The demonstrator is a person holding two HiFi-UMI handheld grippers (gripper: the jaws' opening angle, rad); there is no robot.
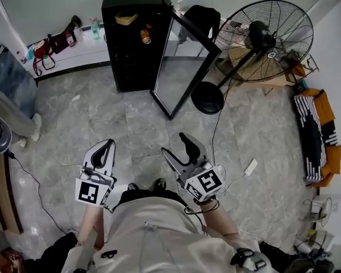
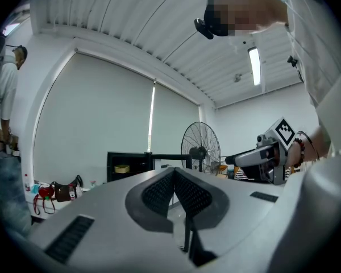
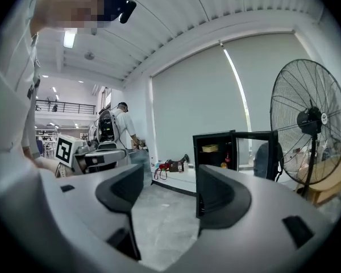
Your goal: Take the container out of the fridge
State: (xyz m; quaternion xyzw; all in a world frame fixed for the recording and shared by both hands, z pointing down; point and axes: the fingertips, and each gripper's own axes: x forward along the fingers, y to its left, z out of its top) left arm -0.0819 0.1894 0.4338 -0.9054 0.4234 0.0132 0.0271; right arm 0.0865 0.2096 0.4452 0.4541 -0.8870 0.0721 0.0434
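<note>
The black fridge (image 1: 135,36) stands at the upper middle of the head view, against the wall, with its glass door (image 1: 182,67) swung wide toward the lower right. The round base of a big floor fan (image 1: 261,41) sits just beside the free edge of this door. To the left of the fridge, a low white ledge (image 1: 74,53) carries bags and small bottles. The container (image 1: 126,19), pale yellow, lies on the top shelf inside the fridge, and an orange can (image 1: 146,36) stands one shelf lower.

Both grippers are at the bottom, well apart from the fridge. The left gripper (image 1: 107,145) has its jaws pressed together on nothing. The right gripper (image 1: 175,144) has its jaws wide apart, with only bare floor between them.

Only the right gripper view shows another person (image 3: 116,127), standing at the left. There the fan is cut off by the right edge.

The container is very small in both gripper views, so its shape is hard to make out
</note>
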